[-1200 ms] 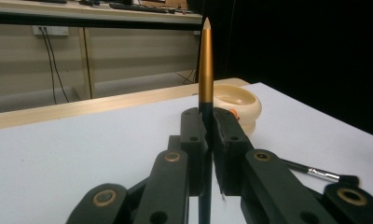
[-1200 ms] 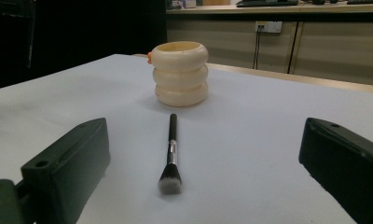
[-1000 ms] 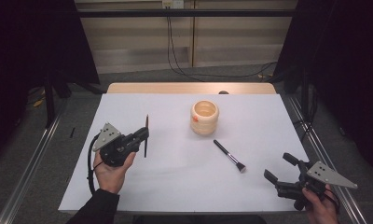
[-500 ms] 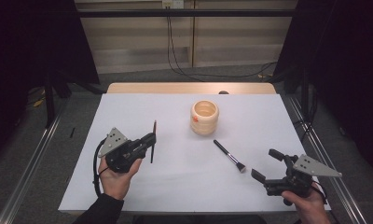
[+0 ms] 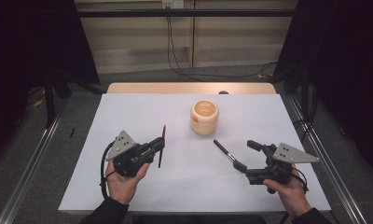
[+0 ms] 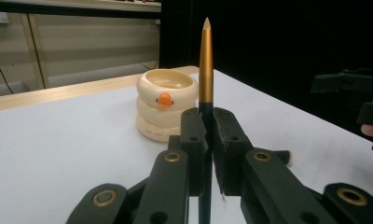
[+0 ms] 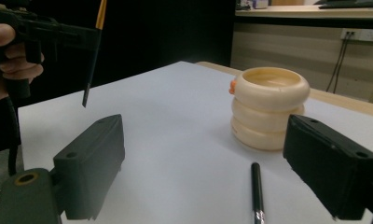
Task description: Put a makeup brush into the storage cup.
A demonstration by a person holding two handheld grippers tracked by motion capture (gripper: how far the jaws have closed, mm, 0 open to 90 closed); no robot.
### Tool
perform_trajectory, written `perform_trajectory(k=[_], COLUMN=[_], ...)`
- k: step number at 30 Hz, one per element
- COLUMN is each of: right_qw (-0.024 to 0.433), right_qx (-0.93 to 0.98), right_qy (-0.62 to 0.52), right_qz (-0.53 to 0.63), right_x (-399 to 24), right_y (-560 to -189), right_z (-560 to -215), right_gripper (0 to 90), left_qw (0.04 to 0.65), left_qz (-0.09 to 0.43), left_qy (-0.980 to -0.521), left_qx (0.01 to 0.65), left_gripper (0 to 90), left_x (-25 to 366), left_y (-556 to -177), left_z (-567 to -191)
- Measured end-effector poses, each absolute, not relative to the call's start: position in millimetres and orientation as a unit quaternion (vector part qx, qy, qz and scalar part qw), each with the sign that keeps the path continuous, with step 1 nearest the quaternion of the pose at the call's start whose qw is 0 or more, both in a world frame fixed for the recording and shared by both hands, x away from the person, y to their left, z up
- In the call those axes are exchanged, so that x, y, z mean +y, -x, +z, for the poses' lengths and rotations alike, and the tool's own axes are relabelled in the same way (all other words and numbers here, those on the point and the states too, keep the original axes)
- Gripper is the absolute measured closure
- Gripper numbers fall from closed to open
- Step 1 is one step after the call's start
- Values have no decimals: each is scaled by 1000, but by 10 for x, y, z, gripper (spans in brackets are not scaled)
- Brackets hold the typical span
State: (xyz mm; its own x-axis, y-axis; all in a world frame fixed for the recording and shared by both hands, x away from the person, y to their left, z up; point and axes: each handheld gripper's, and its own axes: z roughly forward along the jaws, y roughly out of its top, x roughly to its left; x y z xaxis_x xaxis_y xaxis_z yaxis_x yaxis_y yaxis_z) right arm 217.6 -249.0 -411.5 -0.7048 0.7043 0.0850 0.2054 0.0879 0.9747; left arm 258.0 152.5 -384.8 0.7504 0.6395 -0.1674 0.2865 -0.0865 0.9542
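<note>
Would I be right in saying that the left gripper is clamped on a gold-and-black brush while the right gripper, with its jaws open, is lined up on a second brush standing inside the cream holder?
Not quite: the second brush lies flat on the white table, in front of the cream holder, as the high view shows. The left gripper does clamp the gold-and-black brush, and the right gripper is open.

Evenly lit white table, dark surroundings, near jaws blurred.
</note>
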Motion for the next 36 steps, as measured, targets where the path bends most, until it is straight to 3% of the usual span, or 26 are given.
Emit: perform_trajectory(k=[8,18,22,36], right_qw=[192,163,166,103], right_qx=[724,725,724,719], right_qy=[-306,-276,-258,-225], right_qz=[587,610,618,650], right_x=[-2279,-1995,-1908,-1633], right_y=[-2305,-2450,-2467,-2632], right_z=[-4019,-3876,-3798,-3556], right_gripper=[185,166,258,471], left_qw=[596,593,594,598], left_qz=[141,140,133,123], left_qy=[-721,-739,-741,-745], left_qx=[324,287,283,269], left_gripper=[837,836,837,837], left_x=[1462,1229,1162,963], left_y=[-2581,-2460,-2442,-2417], left_z=[-3883,-3809,-3793,-3774])
